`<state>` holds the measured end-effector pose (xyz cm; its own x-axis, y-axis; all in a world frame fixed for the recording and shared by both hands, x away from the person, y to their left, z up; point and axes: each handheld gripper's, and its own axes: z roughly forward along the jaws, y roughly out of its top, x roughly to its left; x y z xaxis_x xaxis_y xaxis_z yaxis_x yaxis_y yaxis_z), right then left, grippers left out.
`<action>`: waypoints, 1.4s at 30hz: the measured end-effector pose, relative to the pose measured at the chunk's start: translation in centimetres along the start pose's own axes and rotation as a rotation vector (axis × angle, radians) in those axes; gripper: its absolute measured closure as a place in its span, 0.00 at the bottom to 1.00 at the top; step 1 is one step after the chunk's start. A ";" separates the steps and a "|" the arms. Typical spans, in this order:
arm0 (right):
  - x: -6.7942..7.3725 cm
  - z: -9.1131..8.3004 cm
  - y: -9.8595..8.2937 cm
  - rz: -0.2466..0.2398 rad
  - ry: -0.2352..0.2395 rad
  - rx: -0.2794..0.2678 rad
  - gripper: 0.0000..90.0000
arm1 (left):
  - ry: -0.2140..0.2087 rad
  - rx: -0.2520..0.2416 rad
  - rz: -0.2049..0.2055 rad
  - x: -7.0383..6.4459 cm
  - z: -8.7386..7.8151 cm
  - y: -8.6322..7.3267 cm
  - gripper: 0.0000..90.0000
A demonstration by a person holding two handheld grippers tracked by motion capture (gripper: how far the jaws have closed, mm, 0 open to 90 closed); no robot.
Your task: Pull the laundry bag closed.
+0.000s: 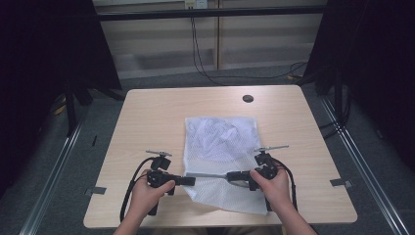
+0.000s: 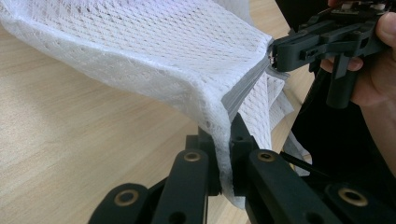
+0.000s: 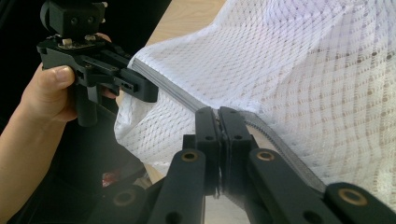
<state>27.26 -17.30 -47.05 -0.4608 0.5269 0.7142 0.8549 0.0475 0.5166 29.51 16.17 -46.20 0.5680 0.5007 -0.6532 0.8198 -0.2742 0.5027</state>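
Note:
A white mesh bag lies on the middle of the wooden table, its near edge lifted off the surface. A grey zipper runs along that edge, stretched taut between both grippers. My left gripper is shut on the bag's corner at the zipper's left end; its jaws pinch the mesh beside the zipper. My right gripper is shut on the zipper farther right, with mesh draped beyond. Each gripper view shows the other gripper: the right one, the left one.
A black round cable hole sits near the table's far edge. Cables trail on the floor behind the table. Metal rails flank both sides. Bare tabletop lies left and right of the bag.

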 end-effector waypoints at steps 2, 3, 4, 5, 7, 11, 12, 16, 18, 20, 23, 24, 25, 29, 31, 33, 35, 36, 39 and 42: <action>-0.1 0.0 -0.1 -0.001 0.002 0.002 0.97 | 0.000 0.001 -0.001 0.0 0.0 0.0 0.98; -0.1 0.0 -0.1 -0.004 0.003 0.001 0.97 | 0.000 0.000 -0.003 0.0 0.0 0.0 0.98; 0.0 0.0 -0.1 -0.001 0.005 0.002 0.97 | -0.002 -0.002 -0.011 0.0 0.0 0.0 0.98; -0.1 0.0 -0.1 -0.003 0.005 0.001 0.97 | -0.003 -0.003 -0.019 -0.1 0.1 0.0 0.98; 0.0 -0.1 -0.1 0.001 0.008 0.004 0.97 | 0.003 0.001 -0.016 0.0 0.0 0.0 0.98; -0.4 -0.6 -0.2 0.004 -0.008 -0.002 0.97 | -0.003 -0.005 -0.027 0.3 -0.4 -0.1 0.98; -0.5 -0.8 -0.2 0.008 -0.004 -0.009 0.97 | -0.001 -0.003 -0.025 0.3 -0.4 -0.1 0.98; -0.6 -1.1 -0.2 0.006 -0.013 -0.007 0.97 | -0.004 -0.002 -0.029 0.1 -0.2 -0.1 0.98; -0.6 -1.2 -0.2 0.009 -0.019 -0.005 0.97 | 0.009 0.001 -0.020 0.2 -0.3 -0.1 0.98; -0.8 -1.4 -0.2 0.009 -0.022 -0.007 0.97 | 0.014 -0.003 -0.025 0.3 -0.4 -0.1 0.98; -1.2 -1.8 -0.4 0.012 -0.025 -0.014 0.97 | -0.006 -0.005 -0.037 0.4 -0.5 -0.2 0.98; -1.2 -1.9 -0.4 0.022 -0.020 -0.013 0.97 | -0.003 -0.002 -0.030 0.4 -0.5 -0.1 0.98; -1.2 -2.0 -0.4 0.021 -0.021 -0.014 0.97 | 0.000 -0.002 -0.026 0.3 -0.4 -0.1 0.98; -1.1 -2.1 -0.4 0.022 -0.026 -0.013 0.97 | 0.005 0.001 -0.018 0.3 -0.4 -0.1 0.98; -1.2 -2.1 -0.4 0.018 -0.024 -0.012 0.97 | 0.007 0.002 -0.020 0.3 -0.4 -0.1 0.98; -1.1 -2.1 -0.4 0.022 -0.024 -0.006 0.97 | 0.007 0.002 -0.019 0.3 -0.4 -0.1 0.98; -1.2 -2.2 -0.4 0.018 -0.029 -0.006 0.97 | 0.007 0.000 -0.025 0.3 -0.4 -0.1 0.98; -1.2 -2.2 -0.4 0.019 -0.023 -0.009 0.97 | 0.011 0.000 -0.027 0.3 -0.4 -0.1 0.98; -1.4 -2.4 -0.4 0.022 -0.024 -0.016 0.97 | 0.009 0.001 -0.027 0.3 -0.4 -0.1 0.98; -1.4 -2.6 -0.4 0.027 -0.027 -0.008 0.97 | 0.008 0.001 -0.028 0.3 -0.4 -0.1 0.98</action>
<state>26.91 -20.22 -47.07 -0.4309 0.5505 0.7150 0.8649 0.0258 0.5013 29.59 16.63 -46.21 0.5440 0.5150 -0.6625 0.8356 -0.2608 0.4834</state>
